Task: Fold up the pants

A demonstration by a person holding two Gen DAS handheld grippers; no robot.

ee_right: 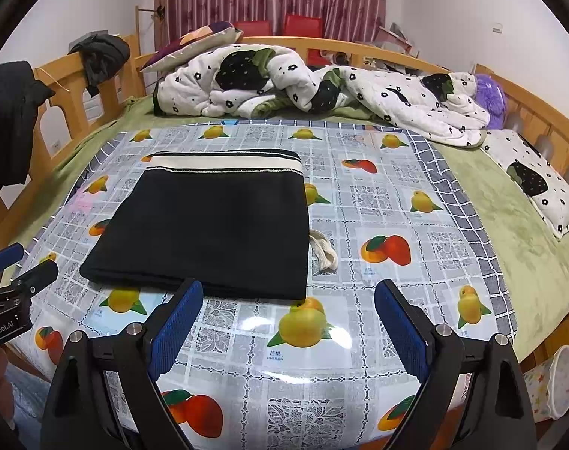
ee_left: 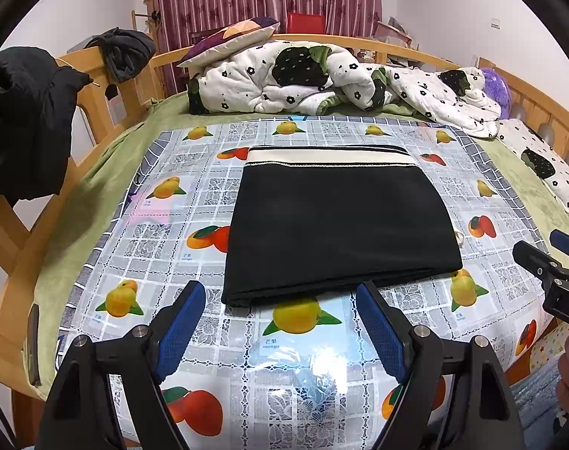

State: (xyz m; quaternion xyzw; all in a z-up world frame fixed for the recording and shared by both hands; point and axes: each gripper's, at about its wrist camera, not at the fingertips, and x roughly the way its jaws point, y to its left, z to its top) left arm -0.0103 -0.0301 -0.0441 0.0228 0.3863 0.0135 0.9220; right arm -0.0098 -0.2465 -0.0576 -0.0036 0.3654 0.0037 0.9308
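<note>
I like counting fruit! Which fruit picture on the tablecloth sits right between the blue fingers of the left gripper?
The yellow mango picture with green leaves, just below the folded black pants. The other fruit pictures lie out to the sides.

Bright, sharp fisheye views; glare on tablecloth.

the folded pants lie on the tablecloth spread over the bed, mid-frame. behind them, at upper centre, a quilt is heaped; a pillow lies at right.
</note>
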